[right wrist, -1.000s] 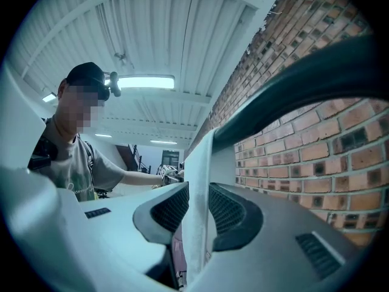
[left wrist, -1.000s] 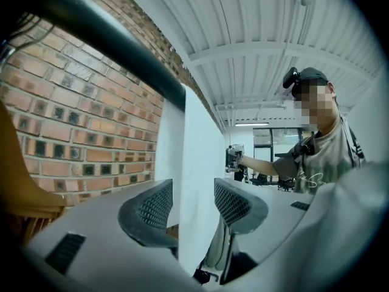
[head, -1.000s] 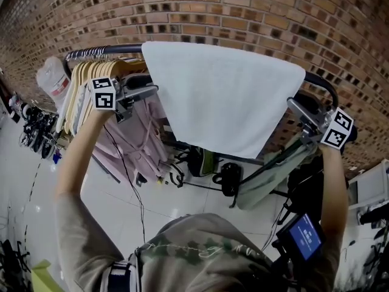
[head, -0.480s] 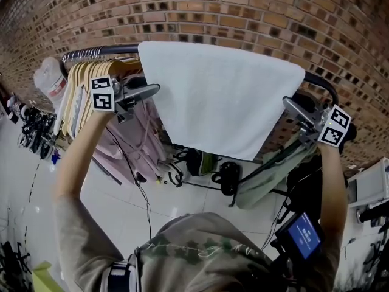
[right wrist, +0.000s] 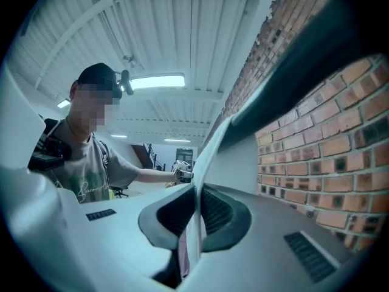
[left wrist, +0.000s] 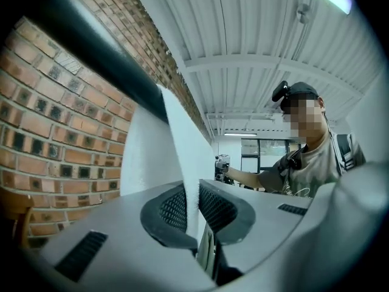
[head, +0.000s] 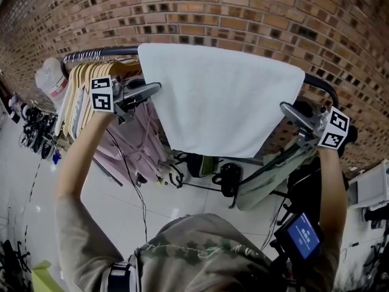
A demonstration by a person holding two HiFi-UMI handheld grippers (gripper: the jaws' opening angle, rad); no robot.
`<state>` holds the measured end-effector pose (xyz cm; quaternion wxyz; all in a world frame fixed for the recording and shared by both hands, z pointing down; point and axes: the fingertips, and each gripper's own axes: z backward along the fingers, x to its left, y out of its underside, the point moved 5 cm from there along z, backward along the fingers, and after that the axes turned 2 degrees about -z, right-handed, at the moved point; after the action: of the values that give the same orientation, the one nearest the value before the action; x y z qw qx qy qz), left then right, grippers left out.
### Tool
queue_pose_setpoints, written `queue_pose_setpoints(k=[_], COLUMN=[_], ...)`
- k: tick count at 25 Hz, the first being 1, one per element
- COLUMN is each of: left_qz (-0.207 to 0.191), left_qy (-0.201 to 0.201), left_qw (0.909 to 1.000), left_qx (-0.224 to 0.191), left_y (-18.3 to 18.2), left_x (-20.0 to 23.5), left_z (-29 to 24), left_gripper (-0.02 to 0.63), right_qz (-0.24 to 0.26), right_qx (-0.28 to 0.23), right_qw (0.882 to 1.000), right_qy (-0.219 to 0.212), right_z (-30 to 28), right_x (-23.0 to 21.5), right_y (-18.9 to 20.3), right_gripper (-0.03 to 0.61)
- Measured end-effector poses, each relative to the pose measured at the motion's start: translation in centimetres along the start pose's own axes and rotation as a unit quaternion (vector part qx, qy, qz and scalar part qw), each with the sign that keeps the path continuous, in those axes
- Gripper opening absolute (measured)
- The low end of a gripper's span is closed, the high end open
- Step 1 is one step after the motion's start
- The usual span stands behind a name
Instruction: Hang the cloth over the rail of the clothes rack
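With left gripper (head: pixel 153 89) and right gripper (head: pixel 287 108), just clamped shut, pinching opposite side edges of cloth (head: pixel 222 96). Draped over rail (head: pixel 103 52), long axis along it, left to right, hanging down before brick wall (head: pixel 243 5).

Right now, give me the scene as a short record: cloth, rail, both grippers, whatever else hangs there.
cloth: white, draped over the rail, spread flat
rail: dark bar in front of the brick wall
left gripper: jaws have just been closing; pinching the cloth's left edge
right gripper: jaws have just been closing; pinching the cloth's right edge
hangers: pale bunch on the rail, left of the cloth
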<state>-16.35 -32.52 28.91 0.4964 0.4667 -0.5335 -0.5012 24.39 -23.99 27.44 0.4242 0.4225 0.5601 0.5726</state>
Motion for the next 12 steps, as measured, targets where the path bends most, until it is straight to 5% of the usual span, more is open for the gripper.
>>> queue_pose_setpoints(k=[6, 12], left_qz=[-0.002, -0.004], left_qy=[0.022, 0.025], left_qw=[0.9996, 0.9966], left_qx=[-0.017, -0.079], left_y=[-1.6, -5.3], left_x=[-1.3, -1.1], left_z=[0.2, 1.4], left_gripper=[0.025, 0.025], right_qz=[0.022, 0.029], right_qx=[-0.011, -0.052], right_qw=[1.0, 0.998], right_qy=[-0.001, 0.032], right_z=[0.3, 1.5], right_x=[1.3, 0.5], right_y=[-1.7, -4.6], right_gripper=[0.015, 0.015])
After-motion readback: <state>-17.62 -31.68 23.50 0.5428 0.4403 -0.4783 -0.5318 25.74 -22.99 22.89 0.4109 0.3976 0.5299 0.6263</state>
